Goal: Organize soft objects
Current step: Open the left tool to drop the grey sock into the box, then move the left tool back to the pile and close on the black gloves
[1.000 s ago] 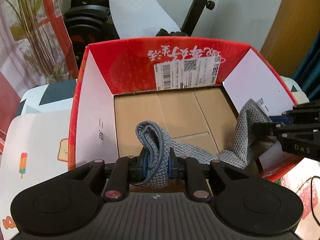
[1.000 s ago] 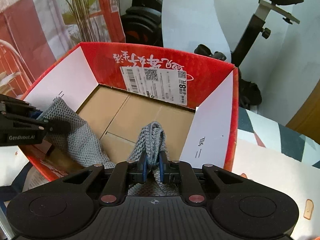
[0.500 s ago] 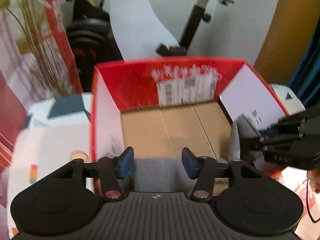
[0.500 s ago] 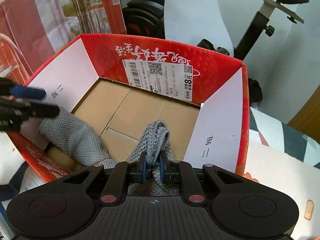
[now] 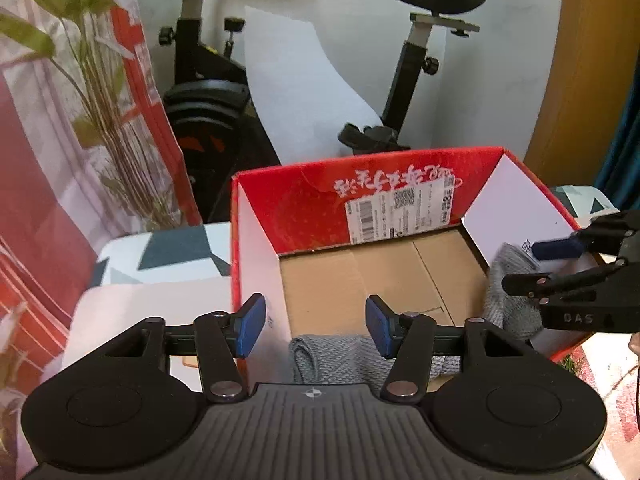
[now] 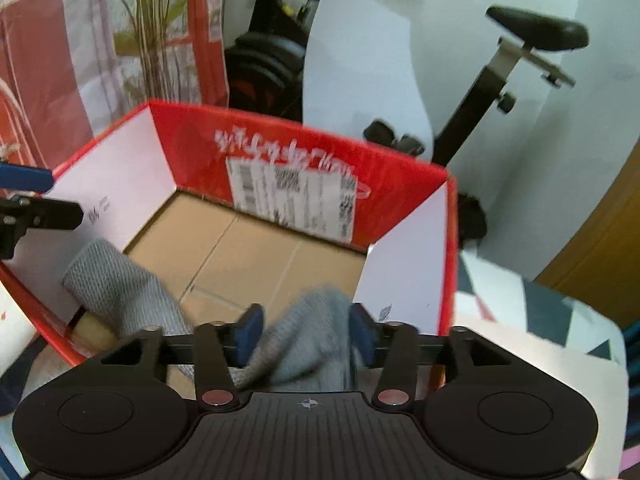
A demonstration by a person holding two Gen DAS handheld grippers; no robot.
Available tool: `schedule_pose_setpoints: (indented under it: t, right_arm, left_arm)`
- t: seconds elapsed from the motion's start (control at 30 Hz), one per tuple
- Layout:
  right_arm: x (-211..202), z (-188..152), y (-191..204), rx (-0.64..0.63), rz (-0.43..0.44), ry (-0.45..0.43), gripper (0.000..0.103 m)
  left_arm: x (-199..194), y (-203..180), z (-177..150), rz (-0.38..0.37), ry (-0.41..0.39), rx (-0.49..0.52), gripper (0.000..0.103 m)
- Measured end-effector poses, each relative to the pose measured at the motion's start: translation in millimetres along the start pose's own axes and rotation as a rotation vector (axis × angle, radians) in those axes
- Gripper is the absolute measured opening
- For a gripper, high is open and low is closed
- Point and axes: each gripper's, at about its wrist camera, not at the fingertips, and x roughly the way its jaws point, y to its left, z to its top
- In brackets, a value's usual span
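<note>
A grey knit cloth [image 5: 340, 354] lies inside the red cardboard box [image 5: 360, 168], on its brown bottom. My left gripper [image 5: 315, 331] hangs above the cloth's near end; its jaws are opening and nothing is between the blue pads. The cloth's other end [image 6: 308, 332], blurred, sits loose between the pads of my right gripper [image 6: 306, 336], whose jaws are opening too. In the left wrist view the right gripper [image 5: 556, 266] shows at the box's right wall, with cloth [image 5: 512, 292] beside it. The left gripper [image 6: 24, 196] enters the right wrist view over the red box [image 6: 304, 128].
An exercise bike [image 5: 420, 60] and a white sheet [image 5: 304, 80] stand behind the box. A red and white banner with plant stems [image 5: 80, 100] rises at the left. The box rests on a patterned white surface [image 5: 160, 252].
The left gripper let go of the cloth's end, opened wide and rose; that end dropped into the box. The right gripper's jaws, shut on the other end before, have parted.
</note>
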Motion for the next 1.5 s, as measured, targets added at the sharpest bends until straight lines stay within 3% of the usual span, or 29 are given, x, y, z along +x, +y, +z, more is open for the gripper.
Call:
schedule_pose_setpoints:
  t: [0.07, 0.23, 0.37, 0.5, 0.67, 0.97, 1.2, 1.4, 1.5]
  right_arm:
    - [-9, 2, 0, -0.004, -0.014, -0.037, 0.061]
    - [-35, 3, -1, 0.001, 0.001, -0.110, 0.094]
    - [-59, -5, -1, 0.049, 0.024, -0.155, 0.103]
    - [-80, -26, -1, 0.104, 0.068, -0.196, 0.103]
    - [-98, -54, 11, 0.113, 0.041, -0.243, 0.103]
    - [-120, -118, 31, 0.182, 0.093, -0.303, 0.103]
    - [-124, -166, 50, 0.169, 0.125, -0.257, 0.103]
    - [-121, -192, 69, 0.149, 0.171, -0.199, 0.103]
    - [-119, -202, 81, 0.127, 0.206, -0.176, 0.103]
  left_arm:
    - [-8, 3, 0, 0.013, -0.021, -0.008, 0.068]
    - [-35, 9, -4, 0.053, -0.085, -0.030, 0.089]
    - [-60, 14, -15, 0.045, -0.134, -0.059, 0.090]
    - [-82, 19, -34, 0.048, -0.157, -0.082, 0.093]
    - [-101, 12, -64, 0.115, -0.160, -0.025, 0.098]
    - [-122, 5, -134, 0.054, -0.150, -0.090, 0.101]
    - [-125, 5, -176, 0.025, -0.091, -0.155, 0.100]
    - [-120, 8, -187, -0.012, -0.045, -0.256, 0.100]
    - [-118, 3, -190, -0.012, -0.041, -0.256, 0.099]
